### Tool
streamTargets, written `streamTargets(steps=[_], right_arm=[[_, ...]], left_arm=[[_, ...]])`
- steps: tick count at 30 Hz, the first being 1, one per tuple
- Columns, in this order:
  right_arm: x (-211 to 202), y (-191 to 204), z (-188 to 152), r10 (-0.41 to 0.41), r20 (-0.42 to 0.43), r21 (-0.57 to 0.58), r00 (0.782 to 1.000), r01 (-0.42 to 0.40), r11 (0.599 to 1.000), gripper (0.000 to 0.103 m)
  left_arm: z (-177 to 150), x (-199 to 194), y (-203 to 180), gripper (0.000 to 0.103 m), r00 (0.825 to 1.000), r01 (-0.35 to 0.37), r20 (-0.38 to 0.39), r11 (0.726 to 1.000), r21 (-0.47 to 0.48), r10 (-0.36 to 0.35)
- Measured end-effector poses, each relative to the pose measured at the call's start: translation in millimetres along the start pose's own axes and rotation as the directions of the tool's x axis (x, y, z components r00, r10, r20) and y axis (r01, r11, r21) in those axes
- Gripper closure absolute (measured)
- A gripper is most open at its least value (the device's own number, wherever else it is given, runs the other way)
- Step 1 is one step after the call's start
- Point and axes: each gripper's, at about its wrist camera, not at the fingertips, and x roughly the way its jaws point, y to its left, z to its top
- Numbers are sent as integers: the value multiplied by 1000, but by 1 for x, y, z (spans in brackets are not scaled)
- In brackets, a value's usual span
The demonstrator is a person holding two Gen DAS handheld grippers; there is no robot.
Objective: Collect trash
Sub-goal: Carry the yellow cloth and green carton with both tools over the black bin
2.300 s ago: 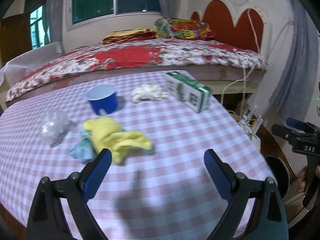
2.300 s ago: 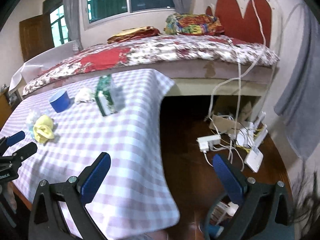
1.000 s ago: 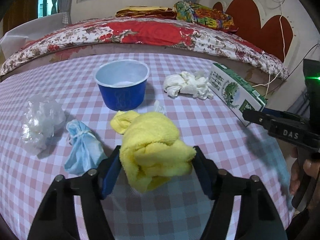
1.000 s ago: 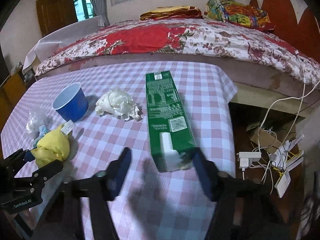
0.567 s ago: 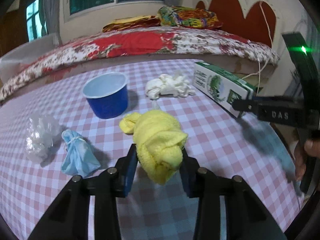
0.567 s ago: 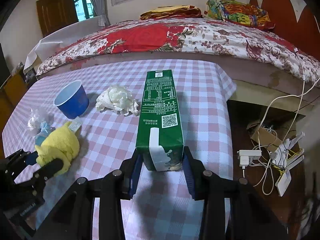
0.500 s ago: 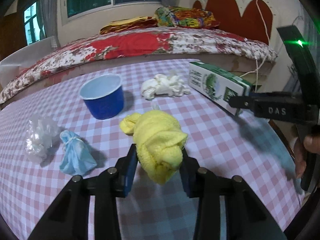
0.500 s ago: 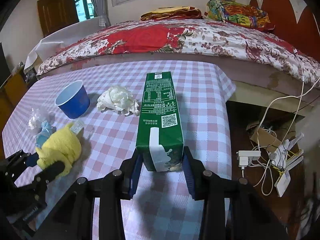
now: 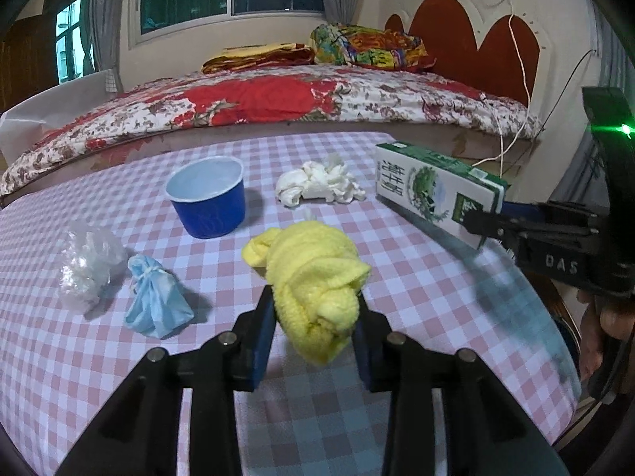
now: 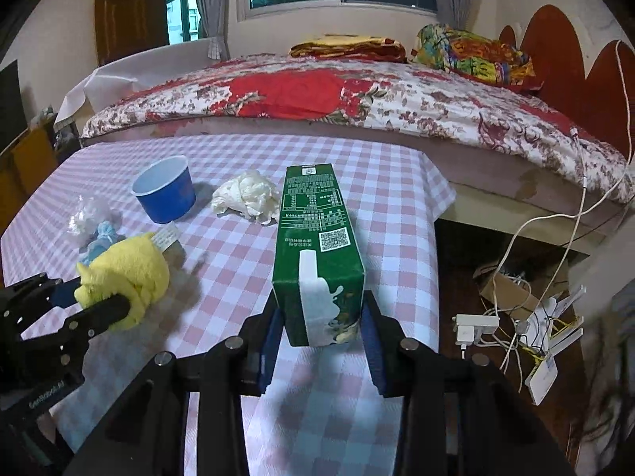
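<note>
Left wrist: bunched yellow cloth [image 9: 313, 281] looks fluffy.

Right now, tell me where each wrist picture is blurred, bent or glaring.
Left wrist view: fisheye curves the checked tablecloth and the bed edge; a green light flares at right; yellow cloth and blue cup are sharp. Right wrist view: the lower right corner by the white adapter is smeared; the milk carton is crisp; corners go dark.
</note>
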Motion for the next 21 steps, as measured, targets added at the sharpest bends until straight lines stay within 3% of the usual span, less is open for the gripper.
streamTargets(steps=[21], right_arm=[[-75,-74,-53,-125,20,102,992,123,987,64]], left_arm=[[2,-10,-83,66,990,137,16,987,89,-139]])
